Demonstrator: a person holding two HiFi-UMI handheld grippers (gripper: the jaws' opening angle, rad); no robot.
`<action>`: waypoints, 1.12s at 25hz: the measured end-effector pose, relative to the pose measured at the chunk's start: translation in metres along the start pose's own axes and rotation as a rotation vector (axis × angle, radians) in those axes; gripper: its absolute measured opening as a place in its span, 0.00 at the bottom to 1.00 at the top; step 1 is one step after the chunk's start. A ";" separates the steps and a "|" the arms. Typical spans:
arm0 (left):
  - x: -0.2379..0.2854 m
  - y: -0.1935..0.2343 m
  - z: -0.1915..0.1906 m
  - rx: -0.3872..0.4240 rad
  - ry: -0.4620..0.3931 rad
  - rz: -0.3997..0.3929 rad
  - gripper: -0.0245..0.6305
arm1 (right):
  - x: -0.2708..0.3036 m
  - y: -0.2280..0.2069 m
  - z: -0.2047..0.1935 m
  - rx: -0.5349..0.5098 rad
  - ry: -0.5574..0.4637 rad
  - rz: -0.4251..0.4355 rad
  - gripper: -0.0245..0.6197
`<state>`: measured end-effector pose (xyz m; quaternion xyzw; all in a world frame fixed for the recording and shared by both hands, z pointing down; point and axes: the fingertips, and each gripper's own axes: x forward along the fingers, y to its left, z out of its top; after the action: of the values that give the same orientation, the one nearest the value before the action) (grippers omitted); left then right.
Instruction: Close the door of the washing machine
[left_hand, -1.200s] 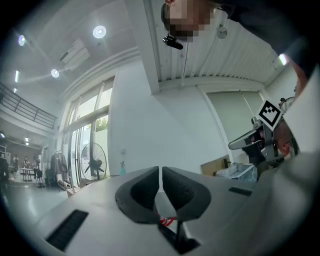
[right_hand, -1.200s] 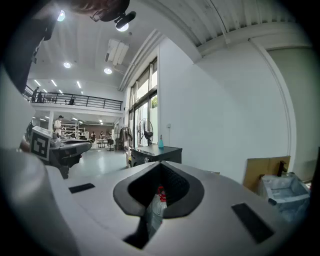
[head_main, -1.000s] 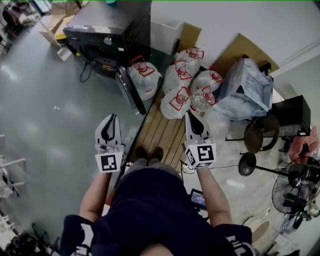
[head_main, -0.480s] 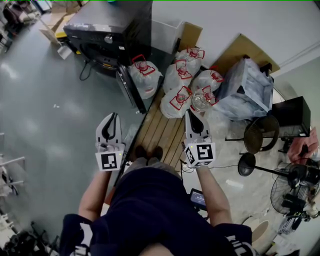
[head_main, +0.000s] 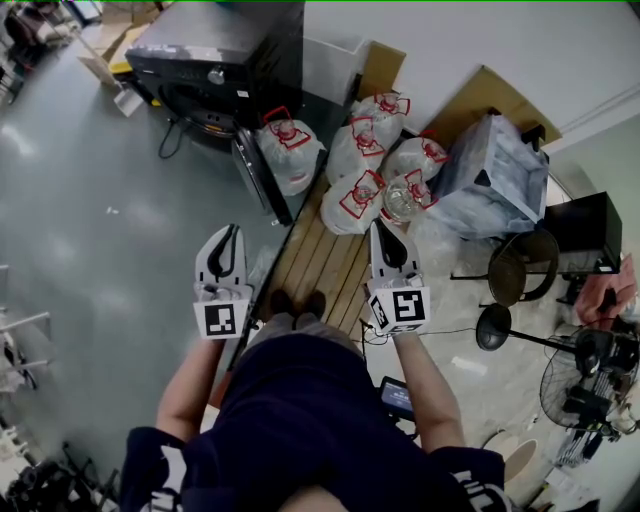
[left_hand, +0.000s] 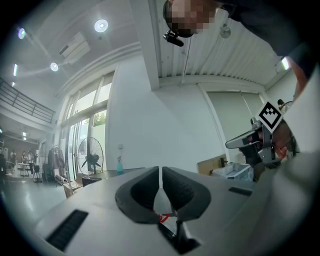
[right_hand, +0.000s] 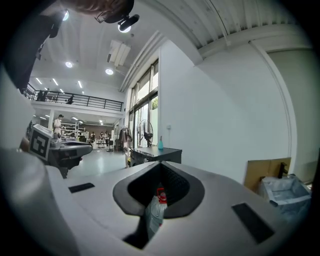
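Observation:
In the head view the black washing machine (head_main: 215, 70) stands at the top, and its dark door (head_main: 262, 185) swings out open towards me. My left gripper (head_main: 228, 232) floats over the grey floor, short of the door's free edge and apart from it. Its jaws are shut with nothing between them (left_hand: 160, 171). My right gripper (head_main: 379, 228) hangs over the wooden boards beside the white bags, also shut and holding nothing (right_hand: 159, 165). The machine (right_hand: 150, 154) shows far off in the right gripper view, beyond the jaws.
Several white bags with red handles (head_main: 352, 165) are piled right of the door on a wooden platform (head_main: 320, 262). A clear plastic bin (head_main: 495, 170), a round black stool (head_main: 522, 265) and a fan (head_main: 592, 352) fill the right. Cardboard boxes (head_main: 105, 55) lie top left. Grey floor (head_main: 110, 230) spreads left.
My left gripper has edged slightly to the right and forward. The right gripper and the door have stayed put.

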<state>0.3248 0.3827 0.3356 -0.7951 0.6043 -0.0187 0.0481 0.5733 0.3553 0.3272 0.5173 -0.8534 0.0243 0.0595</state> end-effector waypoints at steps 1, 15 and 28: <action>0.001 0.000 -0.002 0.003 0.001 -0.004 0.10 | 0.001 0.000 -0.001 0.002 0.001 0.000 0.07; 0.030 -0.023 -0.068 0.029 0.133 -0.059 0.10 | -0.004 -0.010 -0.024 0.026 0.052 -0.008 0.07; 0.054 -0.057 -0.141 0.028 0.274 -0.078 0.10 | -0.014 -0.025 -0.052 0.057 0.112 0.008 0.07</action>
<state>0.3814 0.3377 0.4800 -0.8072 0.5736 -0.1372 -0.0245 0.6058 0.3615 0.3768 0.5132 -0.8498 0.0776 0.0922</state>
